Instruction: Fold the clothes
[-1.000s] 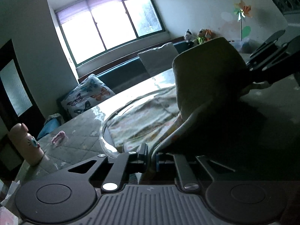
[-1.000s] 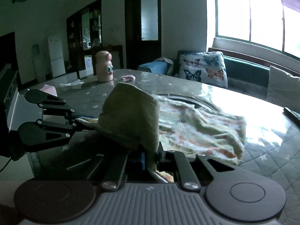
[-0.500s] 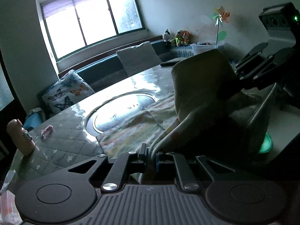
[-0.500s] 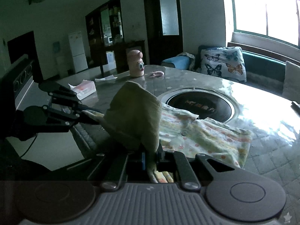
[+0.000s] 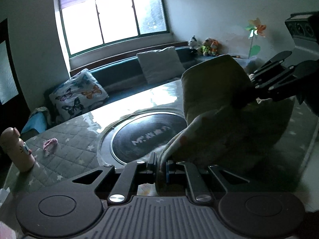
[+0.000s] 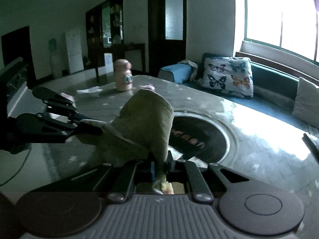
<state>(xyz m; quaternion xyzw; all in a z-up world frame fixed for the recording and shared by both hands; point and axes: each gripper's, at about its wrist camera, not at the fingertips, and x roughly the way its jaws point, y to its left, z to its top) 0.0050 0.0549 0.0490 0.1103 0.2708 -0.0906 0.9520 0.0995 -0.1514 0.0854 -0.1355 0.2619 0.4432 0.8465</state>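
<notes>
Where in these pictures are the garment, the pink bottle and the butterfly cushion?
garment (image 6: pixel 147 119): right wrist view, on its ribbed green fold.
pink bottle (image 6: pixel 123 75): right wrist view, on its body.
butterfly cushion (image 5: pixel 78 95): left wrist view, on its printed face.

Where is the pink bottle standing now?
The pink bottle stands on the quilted table cover, far left in the left wrist view, near a small pink scrap.

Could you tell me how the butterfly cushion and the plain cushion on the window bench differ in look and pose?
The butterfly cushion is white, printed with coloured butterflies; the plain cushion is pale grey with no pattern. The butterfly cushion sits at the bench's door end, above the blue bundle; the plain cushion sits further along, nearer the soft toys. Both lean upright against the bench back.
</notes>
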